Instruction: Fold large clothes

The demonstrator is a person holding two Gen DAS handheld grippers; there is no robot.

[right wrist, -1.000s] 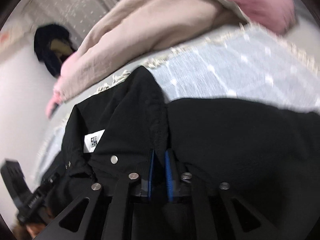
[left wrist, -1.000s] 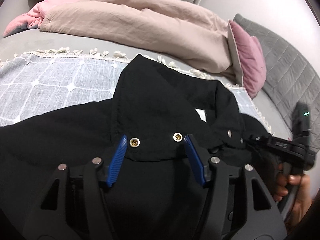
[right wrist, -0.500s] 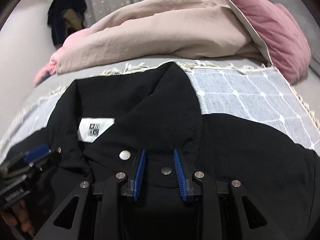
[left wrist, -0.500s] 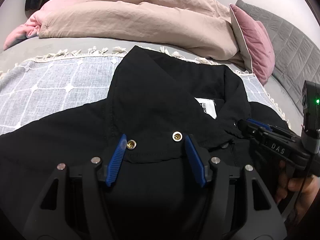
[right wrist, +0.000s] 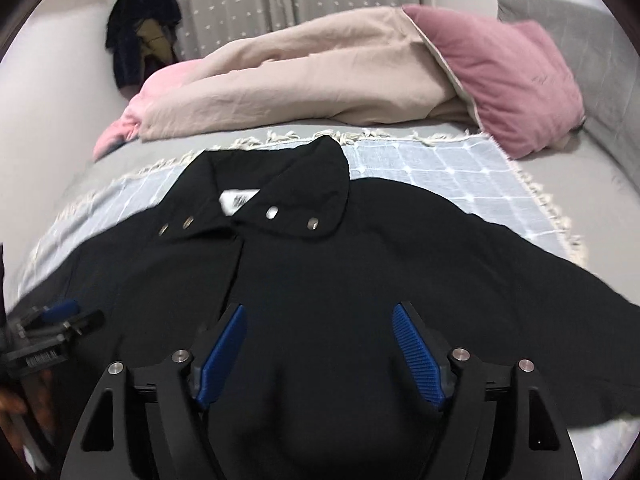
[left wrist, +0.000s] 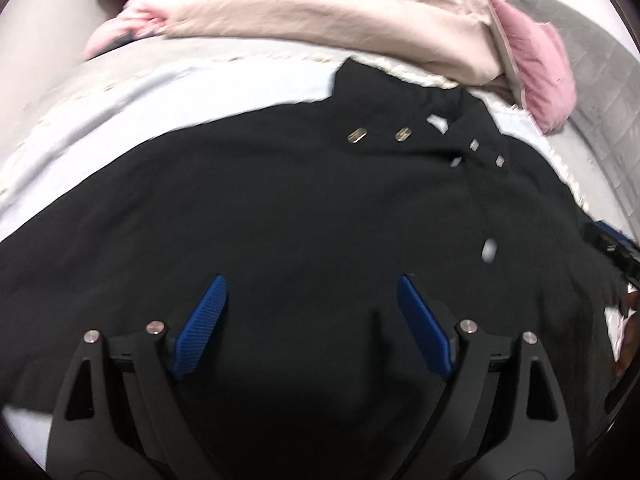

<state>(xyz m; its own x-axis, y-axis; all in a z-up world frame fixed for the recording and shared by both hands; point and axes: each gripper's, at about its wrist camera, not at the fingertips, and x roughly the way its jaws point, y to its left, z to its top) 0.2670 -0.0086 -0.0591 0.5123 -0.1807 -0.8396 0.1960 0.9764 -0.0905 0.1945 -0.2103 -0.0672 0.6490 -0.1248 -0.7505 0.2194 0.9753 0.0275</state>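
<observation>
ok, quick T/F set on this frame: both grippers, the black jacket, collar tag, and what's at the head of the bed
1. Both grippers are open with nothing between the fingers. True: the left gripper and right gripper stand wide apart over the black jacket.
2. The jacket is already folded into a compact stack. False: it lies spread out on the light checked blanket.
3. A white tag shows inside the collar. True.
4. The pink pillow lies on top of the jacket. False: it sits beyond the blanket, beside the beige duvet.
5. The collar snaps are red plastic. False: they look silver metal.
</observation>
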